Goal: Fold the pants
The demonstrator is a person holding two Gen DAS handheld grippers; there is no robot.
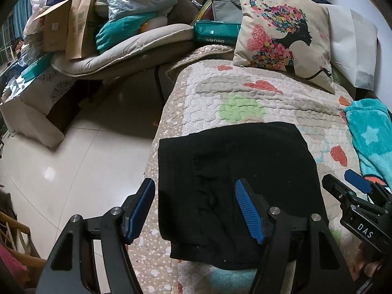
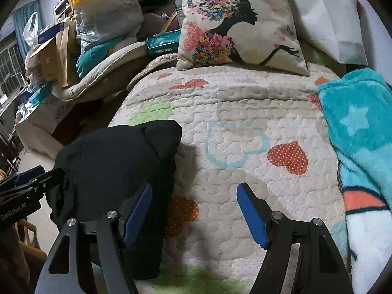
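Black pants (image 1: 232, 183) lie folded into a compact rectangle on the quilted bedspread (image 1: 245, 98), close to its left edge. My left gripper (image 1: 194, 183) hovers over the pants' left half. Its blue pads stand wide apart and open, with nothing pinched between them. In the right wrist view the pants (image 2: 117, 166) are a dark bundle at the left. My right gripper (image 2: 194, 186) is open over bare quilt (image 2: 245, 103) just right of them, its left finger (image 2: 137, 210) overlapping the pants' right edge. Each gripper shows at the border of the other's view: the right gripper (image 1: 343, 180) and the left gripper (image 2: 46, 172).
A cushion printed with a flowered silhouette (image 1: 281, 31) leans at the head of the bed beside a white pillow (image 1: 352, 46). A teal star blanket (image 2: 362, 127) lies along the right side. Left of the bed are tiled floor (image 1: 61, 159) and piled bags and boxes (image 1: 98, 24).
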